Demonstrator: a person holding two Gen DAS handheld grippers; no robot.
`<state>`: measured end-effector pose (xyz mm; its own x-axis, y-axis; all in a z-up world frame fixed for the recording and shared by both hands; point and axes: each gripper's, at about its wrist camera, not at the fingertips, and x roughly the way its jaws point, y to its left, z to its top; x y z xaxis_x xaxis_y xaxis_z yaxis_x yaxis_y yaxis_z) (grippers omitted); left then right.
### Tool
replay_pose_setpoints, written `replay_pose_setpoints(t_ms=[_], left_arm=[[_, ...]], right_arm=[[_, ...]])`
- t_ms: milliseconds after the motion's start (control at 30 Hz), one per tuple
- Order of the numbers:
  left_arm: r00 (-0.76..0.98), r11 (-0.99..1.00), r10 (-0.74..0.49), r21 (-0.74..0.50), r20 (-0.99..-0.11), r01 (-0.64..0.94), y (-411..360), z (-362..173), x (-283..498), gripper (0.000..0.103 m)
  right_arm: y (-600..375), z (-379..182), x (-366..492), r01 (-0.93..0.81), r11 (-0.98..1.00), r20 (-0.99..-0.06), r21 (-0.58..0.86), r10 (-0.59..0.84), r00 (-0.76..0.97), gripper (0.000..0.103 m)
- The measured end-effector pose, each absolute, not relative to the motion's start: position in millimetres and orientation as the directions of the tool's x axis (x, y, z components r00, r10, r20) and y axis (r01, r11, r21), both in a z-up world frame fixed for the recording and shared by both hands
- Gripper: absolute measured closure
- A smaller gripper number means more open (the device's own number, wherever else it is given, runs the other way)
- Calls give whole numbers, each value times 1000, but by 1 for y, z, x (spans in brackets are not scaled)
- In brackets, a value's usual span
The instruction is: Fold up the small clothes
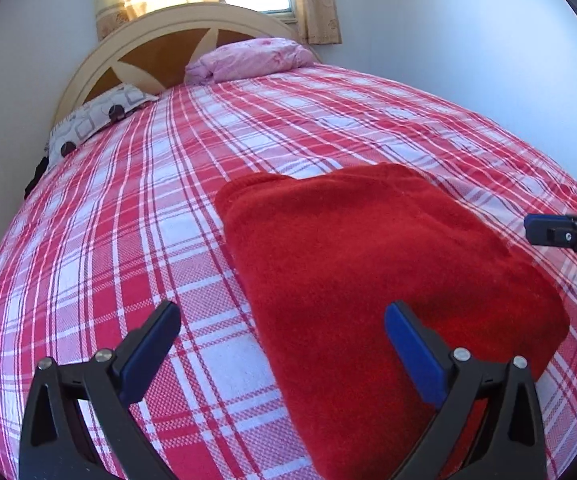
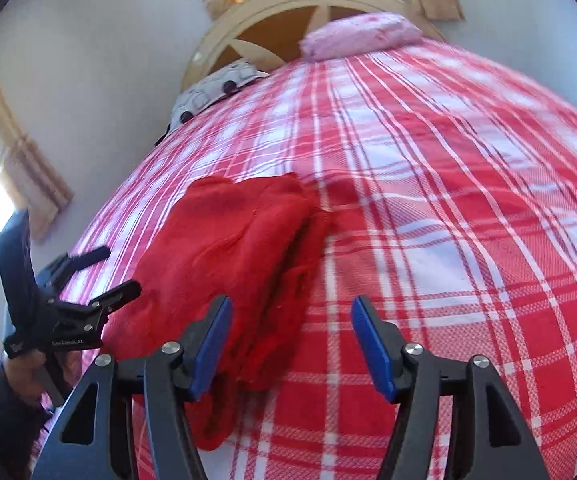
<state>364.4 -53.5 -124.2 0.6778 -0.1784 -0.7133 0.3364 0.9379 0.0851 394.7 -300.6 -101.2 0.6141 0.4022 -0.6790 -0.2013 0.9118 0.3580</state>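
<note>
My left hand-held gripper point(image 1: 282, 322) is open, nothing in it, jaws straddling the near left edge of the red cloth point(image 1: 368, 280). My right hand-held gripper point(image 2: 291, 322) is open too, empty, hovering over the cloth's right edge and the bed point(image 2: 468, 200).

The cloth lies flat on the plaid cover in the near half of the bed, already doubled over by the look of the stacked layers on its right side. Two pillows point(image 1: 248, 60) sit by the headboard, well apart from it.

Risks, as I judge them:
- Fleecy, thick fabric: I may pinch only the top layer, so the fold peels open when lifted.
- Red on red plaid: the edge is hard to pick out, so I could grab the bedcover with it.
- Soft mattress: pressing down may drag and skew the stack.
- One side lifted ahead of the other gives a crooked fold.

Writing: small white print on the left gripper's body in the right wrist view, too blurred to read. No other labels.
</note>
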Motion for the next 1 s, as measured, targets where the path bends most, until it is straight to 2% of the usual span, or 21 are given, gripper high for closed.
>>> replay_pose_setpoints(t_ms=[100,233,433,700,867,933,1000], left_arm=[[636,946,-213,6,-741,323,-45,-132,379,0],[565,948,-290,-148,-772,283,-33,-147,397,0],[526,930,-361,-251,-770,270,-35,-160,408,0],[503,903,-423,-304,-754,304,-24,-164,410,0],[524,902,-428,-310,-736,301,-26,-167,409,0],[528,899,-432,-306,-731,313,-28,-168,409,0],[524,894,-445,-320,-726,314,-26,-169,411,0]], right_arm=[[-307,-105,408,-171,894,-682,415,429,592,38],[-310,-112,424,-127,862,-676,491,469,569,29],[-319,-131,449,-32,820,-680,571,495,541,28],[-324,-137,457,-40,755,-629,654,573,526,28],[-298,-138,463,-102,769,-645,631,593,481,28],[-292,-139,466,-115,766,-644,633,603,470,38],[-285,-141,470,-121,761,-644,638,613,459,38]])
